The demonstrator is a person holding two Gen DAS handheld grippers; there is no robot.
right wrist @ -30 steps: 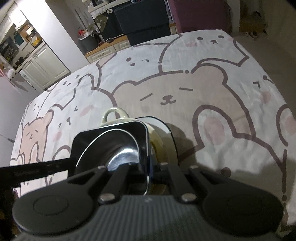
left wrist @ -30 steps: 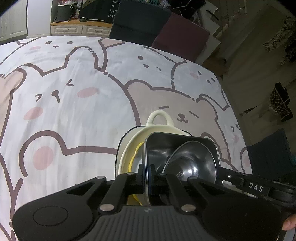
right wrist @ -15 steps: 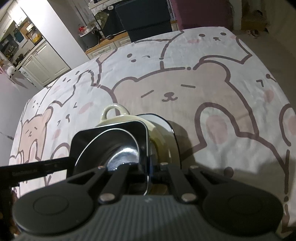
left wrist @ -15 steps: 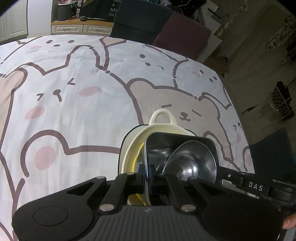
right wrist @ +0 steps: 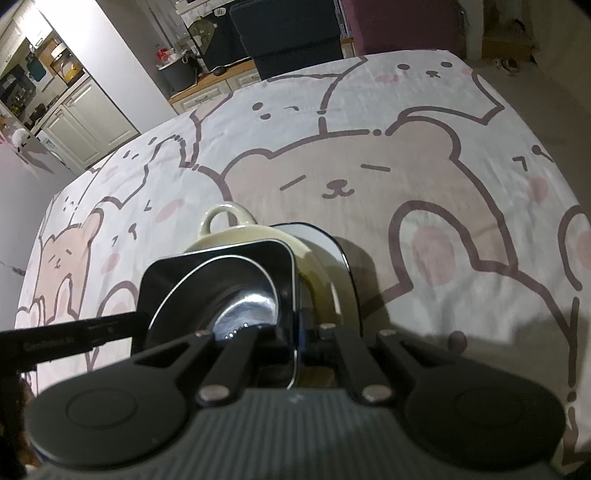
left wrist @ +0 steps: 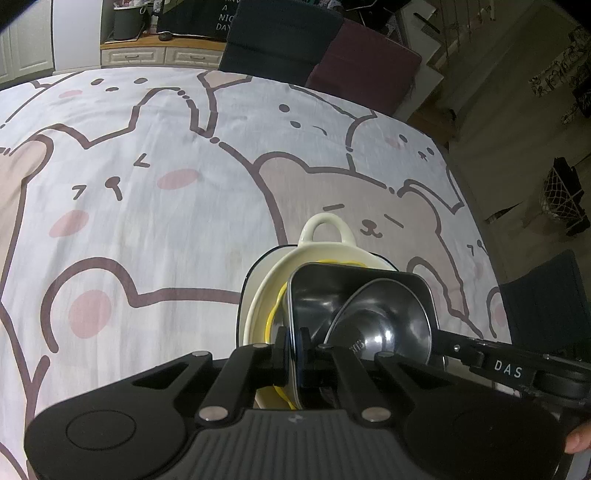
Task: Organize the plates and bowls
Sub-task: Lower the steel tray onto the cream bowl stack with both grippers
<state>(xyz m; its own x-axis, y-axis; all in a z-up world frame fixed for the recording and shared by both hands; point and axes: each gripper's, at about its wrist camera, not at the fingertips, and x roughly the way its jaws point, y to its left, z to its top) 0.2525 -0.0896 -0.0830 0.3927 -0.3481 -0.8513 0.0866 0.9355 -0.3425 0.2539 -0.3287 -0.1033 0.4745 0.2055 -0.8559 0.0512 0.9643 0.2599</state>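
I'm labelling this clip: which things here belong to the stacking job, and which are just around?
Job:
black square dish
steel bowl
cream handled dish
yellow dish
bottom plate

Around:
bear tablecloth
chairs
cabinet

A nested stack sits on the table [left wrist: 147, 221] near its right edge: the round metal bowl [left wrist: 388, 325] lies in the square bowl [left wrist: 317, 295], which sits in the handled dish [left wrist: 325, 243], its loop handle toward the far edge, on a plate [right wrist: 343, 258].
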